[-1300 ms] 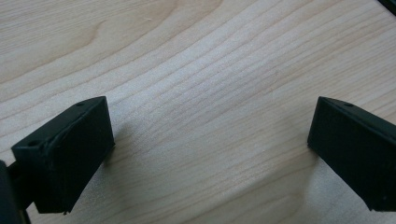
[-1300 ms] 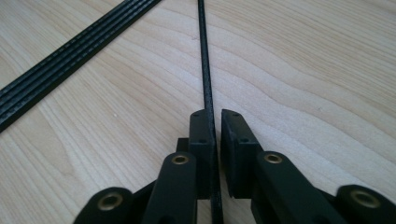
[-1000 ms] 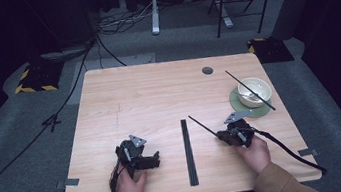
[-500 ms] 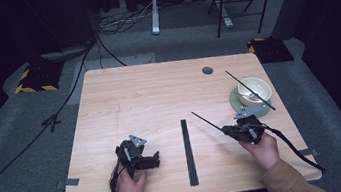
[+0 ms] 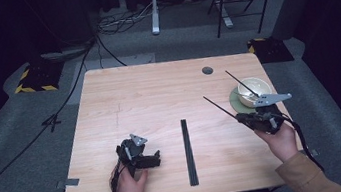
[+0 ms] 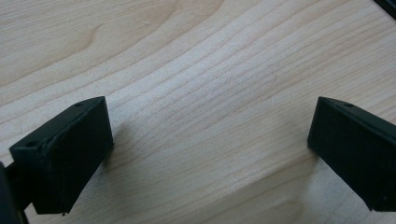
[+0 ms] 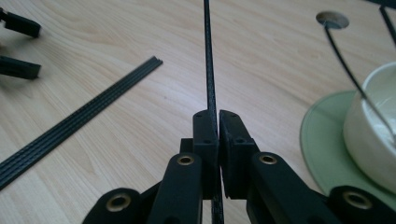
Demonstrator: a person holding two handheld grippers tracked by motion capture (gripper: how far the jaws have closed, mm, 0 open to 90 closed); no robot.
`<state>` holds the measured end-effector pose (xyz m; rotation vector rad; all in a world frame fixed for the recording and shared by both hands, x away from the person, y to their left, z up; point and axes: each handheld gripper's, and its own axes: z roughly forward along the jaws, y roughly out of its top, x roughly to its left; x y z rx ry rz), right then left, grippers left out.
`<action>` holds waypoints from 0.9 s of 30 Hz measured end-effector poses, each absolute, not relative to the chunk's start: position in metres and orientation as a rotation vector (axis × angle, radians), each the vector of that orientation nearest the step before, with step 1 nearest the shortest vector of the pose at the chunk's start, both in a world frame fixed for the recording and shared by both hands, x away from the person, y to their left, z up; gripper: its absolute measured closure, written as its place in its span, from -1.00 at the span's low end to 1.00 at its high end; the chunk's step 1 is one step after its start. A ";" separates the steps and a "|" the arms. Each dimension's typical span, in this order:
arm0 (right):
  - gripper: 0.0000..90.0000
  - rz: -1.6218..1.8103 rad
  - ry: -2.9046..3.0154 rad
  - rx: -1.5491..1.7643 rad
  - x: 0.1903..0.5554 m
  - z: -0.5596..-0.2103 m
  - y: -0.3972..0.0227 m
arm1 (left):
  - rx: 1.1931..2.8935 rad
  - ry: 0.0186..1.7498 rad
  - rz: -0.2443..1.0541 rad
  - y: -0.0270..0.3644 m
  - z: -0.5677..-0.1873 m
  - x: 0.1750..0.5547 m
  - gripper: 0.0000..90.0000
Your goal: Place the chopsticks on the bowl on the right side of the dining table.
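Black rod (image 7: 208, 70) pinched between right gripper (image 7: 218, 122) fingers, left gripper (image 6: 205, 154) fingers wide

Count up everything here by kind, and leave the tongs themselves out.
Single black sticks: 2
Bundle of black sticks: 1
White bowl: 1
Green saucer: 1
Total: 5

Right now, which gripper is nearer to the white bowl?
Right. The right gripper, shut on a thin black rod, is just in front of the white bowl; the left gripper sits across the table.
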<state>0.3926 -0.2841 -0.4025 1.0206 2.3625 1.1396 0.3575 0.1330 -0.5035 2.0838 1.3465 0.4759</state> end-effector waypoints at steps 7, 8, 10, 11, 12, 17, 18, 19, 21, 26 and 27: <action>0.91 1.133 2.324 0.997 0.398 -0.382 -0.296 | 2.083 1.350 0.468 0.132 -0.504 0.357 -0.99; 0.91 1.135 2.319 0.998 0.399 -0.379 -0.297 | 2.082 1.351 0.468 0.132 -0.504 0.357 -0.99; 0.91 1.135 2.310 0.994 0.402 -0.374 -0.298 | 2.083 1.350 0.471 0.132 -0.504 0.357 -0.99; 0.91 1.141 2.304 0.995 0.403 -0.372 -0.300 | 2.085 1.350 0.471 0.133 -0.503 0.357 -0.99; 0.91 1.141 2.301 0.996 0.405 -0.371 -0.301 | 2.087 1.349 0.471 0.133 -0.503 0.357 -0.99; 0.91 1.132 2.265 0.995 0.415 -0.361 -0.310 | 2.085 1.347 0.467 0.133 -0.504 0.356 -0.98; 0.91 1.132 2.260 1.004 0.418 -0.360 -0.312 | 2.085 1.346 0.467 0.133 -0.504 0.356 -0.99; 0.91 1.130 2.258 1.014 0.420 -0.359 -0.315 | 2.085 1.347 0.467 0.133 -0.504 0.356 -0.98; 0.91 1.134 2.252 1.031 0.425 -0.358 -0.319 | 2.083 1.347 0.469 0.133 -0.504 0.356 -0.98; 0.91 1.135 2.217 1.079 0.436 -0.357 -0.331 | 2.085 1.343 0.472 0.133 -0.504 0.356 -0.98; 0.91 1.125 2.218 1.072 0.438 -0.357 -0.333 | 2.085 1.343 0.472 0.133 -0.504 0.356 -0.98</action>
